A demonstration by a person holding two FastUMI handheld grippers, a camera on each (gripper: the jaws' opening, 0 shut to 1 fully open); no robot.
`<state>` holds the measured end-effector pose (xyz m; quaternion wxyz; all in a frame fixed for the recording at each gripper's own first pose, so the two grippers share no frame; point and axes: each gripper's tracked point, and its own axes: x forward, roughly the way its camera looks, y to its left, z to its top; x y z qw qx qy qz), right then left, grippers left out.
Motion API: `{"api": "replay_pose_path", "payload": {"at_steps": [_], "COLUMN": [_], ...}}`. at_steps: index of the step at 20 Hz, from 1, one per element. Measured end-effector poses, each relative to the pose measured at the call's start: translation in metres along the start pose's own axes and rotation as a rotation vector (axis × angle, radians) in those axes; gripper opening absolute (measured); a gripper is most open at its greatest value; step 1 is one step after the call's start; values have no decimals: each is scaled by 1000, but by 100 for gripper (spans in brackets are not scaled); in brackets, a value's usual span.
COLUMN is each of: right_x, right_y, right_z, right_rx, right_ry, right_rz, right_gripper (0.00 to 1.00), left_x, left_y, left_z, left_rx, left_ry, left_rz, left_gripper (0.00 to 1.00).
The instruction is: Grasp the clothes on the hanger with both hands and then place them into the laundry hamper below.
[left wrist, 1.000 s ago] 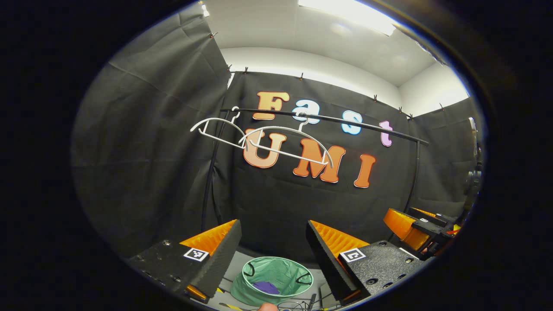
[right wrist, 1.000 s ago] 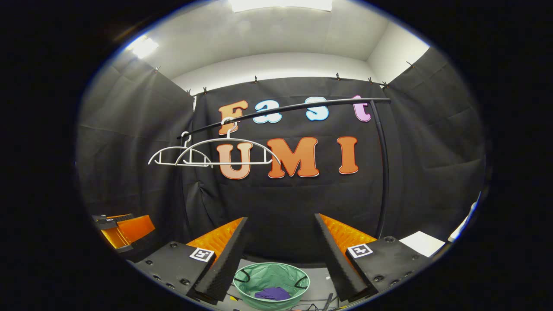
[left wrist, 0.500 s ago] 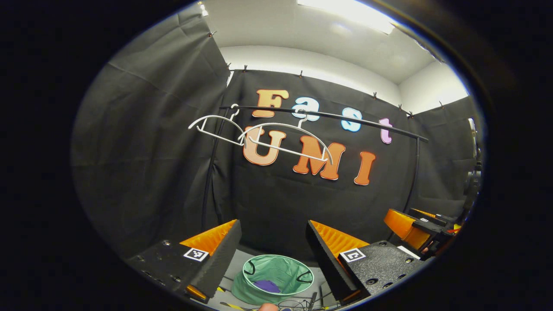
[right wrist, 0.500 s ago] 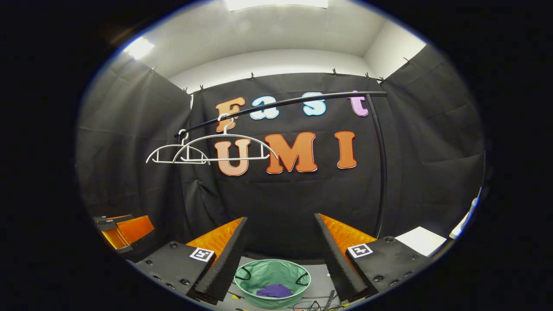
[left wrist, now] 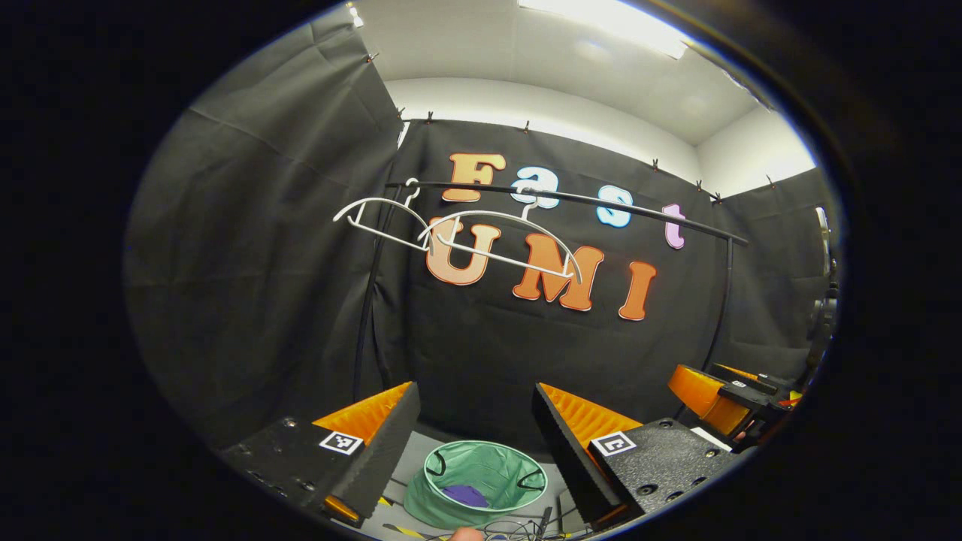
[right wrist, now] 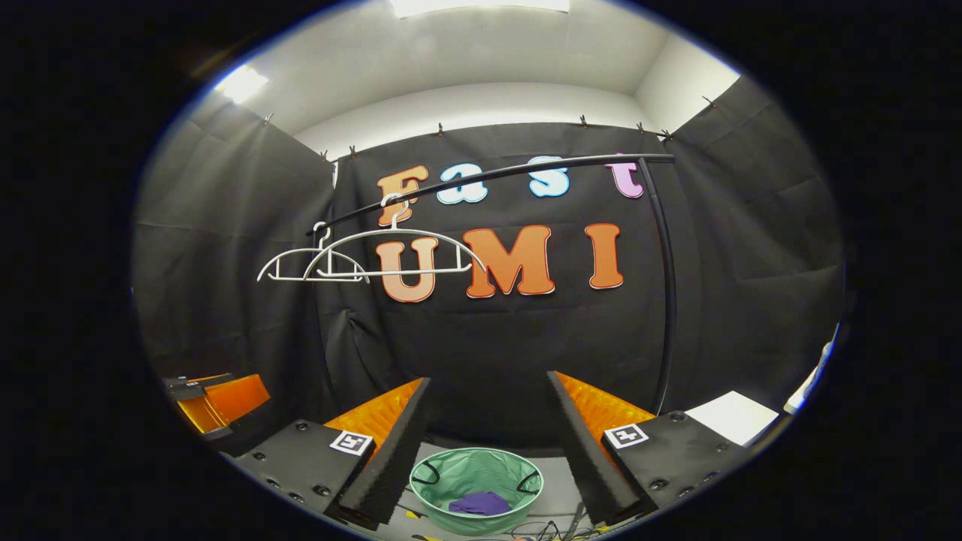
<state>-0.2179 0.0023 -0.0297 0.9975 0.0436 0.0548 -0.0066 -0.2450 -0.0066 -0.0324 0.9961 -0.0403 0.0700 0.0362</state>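
Two bare white hangers (left wrist: 458, 237) (right wrist: 376, 259) hang on the black rail (left wrist: 601, 207) (right wrist: 526, 171). Below stands the green laundry hamper (left wrist: 481, 485) (right wrist: 475, 488) with a purple garment (left wrist: 464, 495) (right wrist: 481, 503) lying inside. My left gripper (left wrist: 475, 421) is open, its fingers framing the hamper from well above. My right gripper (right wrist: 487, 417) is open too, also high above the hamper with nothing between its fingers. The right gripper shows at the right edge of the left gripper view (left wrist: 725, 398), and the left gripper at the left edge of the right gripper view (right wrist: 214, 398).
The rail's black uprights (left wrist: 364, 323) (right wrist: 665, 300) stand at either side. Cables (left wrist: 518, 530) lie on the floor in front of the hamper. A white sheet (right wrist: 733, 417) lies at the right. Black cloth walls close the booth in.
Both views have shifted slightly; the hamper sits a little differently between the fingers. Both grippers stay open and the garment stays in the hamper.
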Motion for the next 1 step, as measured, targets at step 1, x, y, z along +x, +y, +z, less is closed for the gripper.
{"api": "replay_pose_path", "payload": {"at_steps": [1], "right_x": [1], "right_y": [0], "right_z": [1], "right_rx": [0], "right_ry": [-3], "right_rz": [0], "right_gripper": [97], "left_x": [0], "left_y": [0], "left_z": [0], "left_rx": [0], "left_ry": [-2], "left_rz": [0], "left_gripper": [95]}}
